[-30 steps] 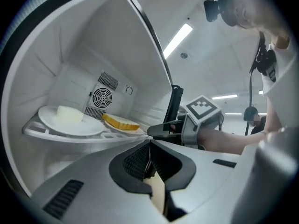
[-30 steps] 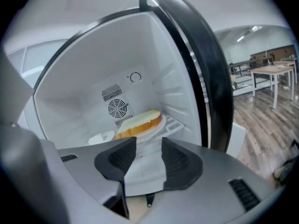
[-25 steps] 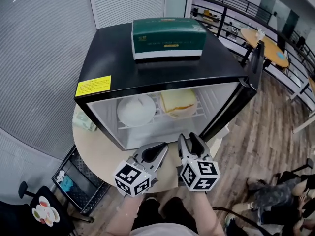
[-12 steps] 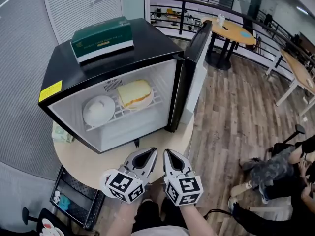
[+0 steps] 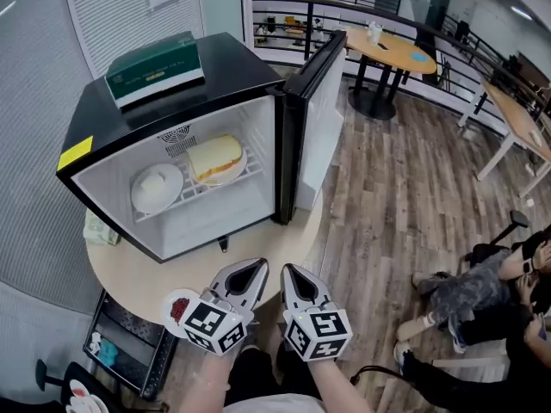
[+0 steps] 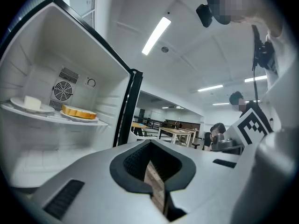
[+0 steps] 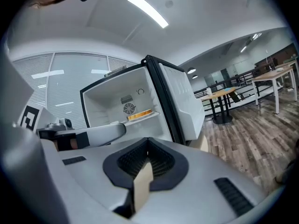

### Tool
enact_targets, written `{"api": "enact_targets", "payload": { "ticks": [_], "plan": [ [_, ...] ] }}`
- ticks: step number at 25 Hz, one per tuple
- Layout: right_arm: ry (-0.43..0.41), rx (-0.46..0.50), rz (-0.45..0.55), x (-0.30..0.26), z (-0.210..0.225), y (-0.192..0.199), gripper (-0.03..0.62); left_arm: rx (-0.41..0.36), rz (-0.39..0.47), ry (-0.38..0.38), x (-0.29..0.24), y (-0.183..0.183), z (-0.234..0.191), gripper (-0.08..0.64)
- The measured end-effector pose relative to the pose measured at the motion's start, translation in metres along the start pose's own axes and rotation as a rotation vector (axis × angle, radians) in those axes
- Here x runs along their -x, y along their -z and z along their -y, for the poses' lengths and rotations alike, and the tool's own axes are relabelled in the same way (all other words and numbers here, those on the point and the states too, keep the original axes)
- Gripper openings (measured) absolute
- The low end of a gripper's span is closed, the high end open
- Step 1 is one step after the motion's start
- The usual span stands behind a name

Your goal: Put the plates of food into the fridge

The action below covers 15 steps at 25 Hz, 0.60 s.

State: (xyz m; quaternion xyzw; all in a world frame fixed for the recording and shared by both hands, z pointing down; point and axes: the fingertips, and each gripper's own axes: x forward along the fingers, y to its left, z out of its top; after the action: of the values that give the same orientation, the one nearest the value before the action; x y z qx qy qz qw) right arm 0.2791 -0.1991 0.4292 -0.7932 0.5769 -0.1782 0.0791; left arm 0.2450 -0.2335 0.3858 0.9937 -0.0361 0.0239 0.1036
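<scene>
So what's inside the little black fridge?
On its wire shelf sit a plate of white food and a plate with a sandwich. The shelf covers the back of the space underneath.

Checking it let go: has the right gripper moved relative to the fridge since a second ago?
Yes. The right gripper has drawn back from the fridge: its tips were at the opening's lower edge; now table shows between.

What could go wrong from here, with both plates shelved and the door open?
The door stands wide open; left so, the fridge warms.
The sandwich plate and the white plate rest on a wire shelf; a slammed door might jolt them.
The fridge fills most of the small round table; a shove could shift it.
</scene>
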Motion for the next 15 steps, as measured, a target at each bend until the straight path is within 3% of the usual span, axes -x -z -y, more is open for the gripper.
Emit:
{"api": "enact_targets", "payload": {
  "ticks": [7, 15],
  "plan": [
    [-0.023, 0.014, 0.011, 0.009, 0.004, -0.002, 0.008, -0.024, 0.036, -0.05, -0.001, -0.007, 0.004, 0.004],
    [-0.025, -0.019, 0.025, 0.009, 0.019, 0.01, 0.008, 0.027, 0.013, -0.151, 0.015, 0.017, 0.0, 0.005]
  ]
}}
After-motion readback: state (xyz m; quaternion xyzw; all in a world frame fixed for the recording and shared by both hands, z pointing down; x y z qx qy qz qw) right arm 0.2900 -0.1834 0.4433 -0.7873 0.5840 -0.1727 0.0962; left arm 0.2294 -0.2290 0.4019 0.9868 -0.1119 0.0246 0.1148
